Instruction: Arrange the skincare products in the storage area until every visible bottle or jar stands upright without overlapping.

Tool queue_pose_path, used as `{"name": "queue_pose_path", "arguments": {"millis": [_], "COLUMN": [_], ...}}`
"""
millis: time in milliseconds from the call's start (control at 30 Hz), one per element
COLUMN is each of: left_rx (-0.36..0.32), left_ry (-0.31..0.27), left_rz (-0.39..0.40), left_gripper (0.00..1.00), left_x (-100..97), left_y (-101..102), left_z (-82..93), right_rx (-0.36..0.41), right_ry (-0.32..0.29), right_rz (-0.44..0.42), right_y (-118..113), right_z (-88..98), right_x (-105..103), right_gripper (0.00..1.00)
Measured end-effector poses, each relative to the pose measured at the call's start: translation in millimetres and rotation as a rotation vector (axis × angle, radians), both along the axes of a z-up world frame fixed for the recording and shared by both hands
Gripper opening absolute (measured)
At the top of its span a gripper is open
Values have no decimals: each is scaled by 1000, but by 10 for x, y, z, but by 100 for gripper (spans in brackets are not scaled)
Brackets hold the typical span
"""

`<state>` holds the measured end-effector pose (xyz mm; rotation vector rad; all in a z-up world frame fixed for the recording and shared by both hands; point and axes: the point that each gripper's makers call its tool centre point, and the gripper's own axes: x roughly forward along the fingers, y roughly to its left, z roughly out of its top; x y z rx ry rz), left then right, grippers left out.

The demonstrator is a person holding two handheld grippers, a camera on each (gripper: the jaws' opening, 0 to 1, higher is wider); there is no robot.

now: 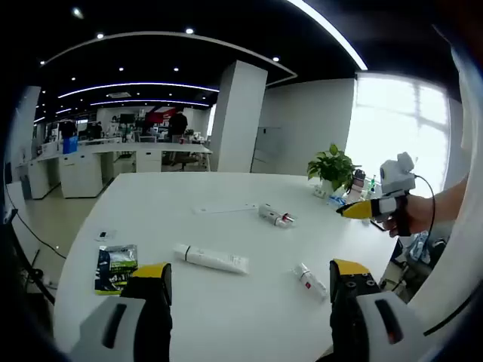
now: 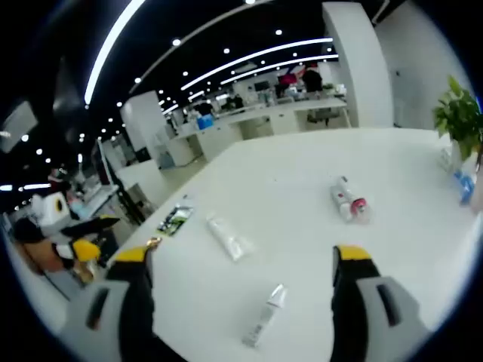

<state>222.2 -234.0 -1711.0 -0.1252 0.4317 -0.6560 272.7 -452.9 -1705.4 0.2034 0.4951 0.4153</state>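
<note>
Tubes [image 2: 229, 238] lie flat; both claws, left [image 1: 249, 283] and right [image 2: 240, 264], gape wide, holding nothing (start at twelve o'clock, pinch gently, stand it).

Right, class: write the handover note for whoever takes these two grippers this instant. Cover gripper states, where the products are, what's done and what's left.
Left gripper: open, holding nothing, above the near edge of the white table.
Right gripper: open, holding nothing, also above the table.
Products, all lying flat and apart: long white tube mid-table; small tube with red print near the right jaw; paired tubes with red caps farther back; green sachet at the left edge.
Done: nothing is stood up yet.
Left: stand each product upright, spaced apart. The sachet probably cannot stand.
</note>
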Motion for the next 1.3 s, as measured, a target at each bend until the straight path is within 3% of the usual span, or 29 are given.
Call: {"name": "queue_pose_path", "arguments": {"millis": [100,167,267,367,567,800,1067,1300], "left_rx": [-6,8,6,17,20,28,27,46], "left_ry": [46,44,19,-16,3,3,-1,-5], "left_rz": [-29,-45,-58,-47,-19,16,20,61], "left_gripper": [89,89,89,89,89,89,89,89], "left_x": [-54,-12,60,93,98,80,11,6], "left_y": [18,21,-8,-6,24,81,-50,19], "left_z": [-137,-144,-72,23,-67,-67,-45,0], "right_rx": [12,107,57,77,56,48,57,81], "right_ry": [-10,-79,-60,-32,-33,-17,-26,-30], "right_rz": [-16,-36,-10,6,20,38,56,85], "right_y": [175,318,388,440,359,280,259,269], "right_z": [133,373,254,192,184,128,143,121], "right_x": [95,181,223,221,212,174,176,193], "right_gripper": [99,99,99,99,99,99,99,99]}}
